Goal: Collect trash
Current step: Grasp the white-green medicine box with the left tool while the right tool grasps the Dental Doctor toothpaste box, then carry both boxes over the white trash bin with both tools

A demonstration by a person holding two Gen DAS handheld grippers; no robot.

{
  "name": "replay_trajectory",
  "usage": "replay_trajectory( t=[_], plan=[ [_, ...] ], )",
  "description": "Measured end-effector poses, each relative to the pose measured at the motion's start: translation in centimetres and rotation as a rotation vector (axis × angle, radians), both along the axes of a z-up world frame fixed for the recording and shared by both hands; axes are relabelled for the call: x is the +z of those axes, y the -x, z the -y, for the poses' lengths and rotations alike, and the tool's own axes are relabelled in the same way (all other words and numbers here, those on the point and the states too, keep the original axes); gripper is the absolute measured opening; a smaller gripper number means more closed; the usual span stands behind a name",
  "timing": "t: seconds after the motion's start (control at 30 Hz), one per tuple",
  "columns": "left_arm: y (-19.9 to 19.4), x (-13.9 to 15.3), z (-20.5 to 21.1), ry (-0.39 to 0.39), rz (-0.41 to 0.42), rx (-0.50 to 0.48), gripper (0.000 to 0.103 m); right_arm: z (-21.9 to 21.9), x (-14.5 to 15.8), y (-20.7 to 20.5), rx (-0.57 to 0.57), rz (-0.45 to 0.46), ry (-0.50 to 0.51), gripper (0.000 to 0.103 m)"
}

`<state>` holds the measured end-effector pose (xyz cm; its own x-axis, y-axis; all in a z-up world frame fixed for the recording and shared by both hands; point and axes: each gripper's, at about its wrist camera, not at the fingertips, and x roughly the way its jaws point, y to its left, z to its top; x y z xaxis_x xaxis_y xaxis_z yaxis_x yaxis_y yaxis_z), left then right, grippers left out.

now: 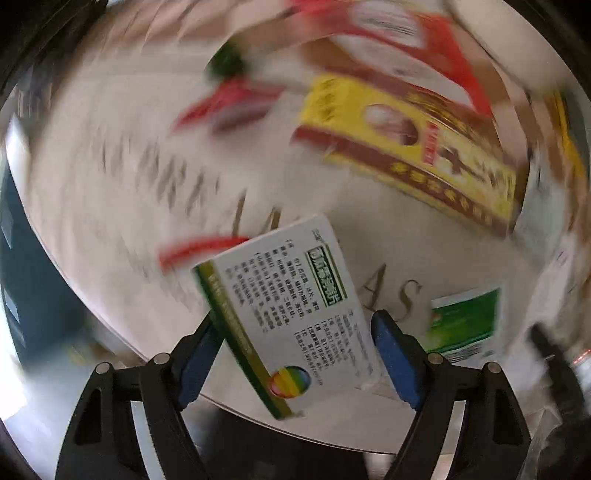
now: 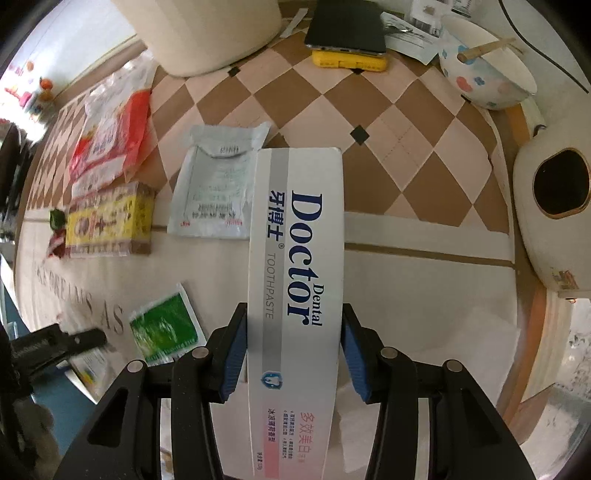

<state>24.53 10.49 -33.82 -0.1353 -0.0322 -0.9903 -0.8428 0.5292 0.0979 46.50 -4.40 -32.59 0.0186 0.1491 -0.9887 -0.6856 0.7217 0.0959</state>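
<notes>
In the right wrist view, my right gripper (image 2: 293, 350) is shut on a long white "Dental Doctor" toothpaste box (image 2: 295, 229), both blue pads pressed on its long sides. In the blurred left wrist view, my left gripper (image 1: 295, 343) is shut on a tilted white and green medicine box (image 1: 291, 295), with a pad against each side. Still on the tablecloth (image 2: 406, 280) are a yellow box (image 2: 110, 218), a red wrapper (image 2: 107, 136), a silver sachet (image 2: 214, 188) and a green sachet (image 2: 166, 328). The yellow box (image 1: 413, 147) and green sachet (image 1: 465, 317) also show in the left view.
A spotted bowl (image 2: 487, 74) with a stick in it, a dark phone (image 2: 347, 33) on a yellow case and a white tub (image 2: 207, 33) stand at the far edge. A white appliance (image 2: 554, 214) with a dark opening sits right. White tissue (image 2: 480, 339) lies near right.
</notes>
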Motion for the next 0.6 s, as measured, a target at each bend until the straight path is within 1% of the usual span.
replay_trajectory(
  t=[0.03, 0.07, 0.1, 0.13, 0.2, 0.23, 0.3, 0.37, 0.4, 0.43, 0.5, 0.53, 0.6],
  plan=[
    [-0.3, -0.1, 0.0, -0.008, -0.013, -0.024, 0.080, 0.3, -0.2, 0.2, 0.006, -0.021, 0.001, 0.050],
    [-0.3, -0.6, -0.3, 0.002, -0.017, -0.015, 0.084, 0.5, -0.3, 0.3, 0.003, -0.029, -0.002, 0.053],
    [-0.2, -0.6, -0.7, 0.002, -0.011, 0.015, 0.084, 0.8, -0.5, 0.3, -0.005, -0.049, 0.004, 0.060],
    [0.1, -0.6, -1.1, 0.016, 0.017, 0.062, 0.084, 1.1, -0.9, 0.3, -0.018, -0.073, 0.009, 0.062],
    [0.1, -0.8, -1.1, 0.036, 0.056, 0.105, 0.075, 1.9, -2.0, 0.6, -0.037, -0.102, 0.009, 0.062],
    [0.5, -0.6, -1.0, 0.038, 0.082, 0.109, 0.066, 2.3, -1.9, 0.9, -0.031, -0.084, -0.002, 0.062],
    [0.5, 0.6, -0.5, -0.040, 0.060, 0.049, 0.066, 2.7, -1.9, 1.5, -0.017, -0.053, 0.009, 0.049],
    [0.0, 1.8, 0.1, -0.095, 0.055, 0.000, 0.066, 3.0, -1.5, 2.0, -0.018, -0.031, -0.006, 0.048],
    [-0.2, 2.8, 0.5, -0.133, 0.057, -0.032, 0.066, 3.1, -1.0, 2.0, -0.021, -0.021, -0.022, 0.048],
    [-0.5, 3.5, 0.9, -0.154, 0.061, -0.048, 0.066, 3.3, -0.4, 2.1, -0.022, -0.005, -0.041, 0.048],
    [-0.7, 5.7, 1.4, -0.230, 0.074, -0.091, 0.066, 3.5, 0.8, 2.2, -0.021, 0.015, -0.069, 0.048],
    [-1.3, 7.1, 1.7, -0.262, 0.079, -0.105, 0.066, 3.8, 1.7, 2.4, -0.017, 0.024, -0.081, 0.048],
    [-1.0, 9.1, 2.2, -0.323, 0.093, -0.120, 0.066, 3.7, 3.1, 2.4, -0.004, 0.045, -0.109, 0.048]
  ],
)
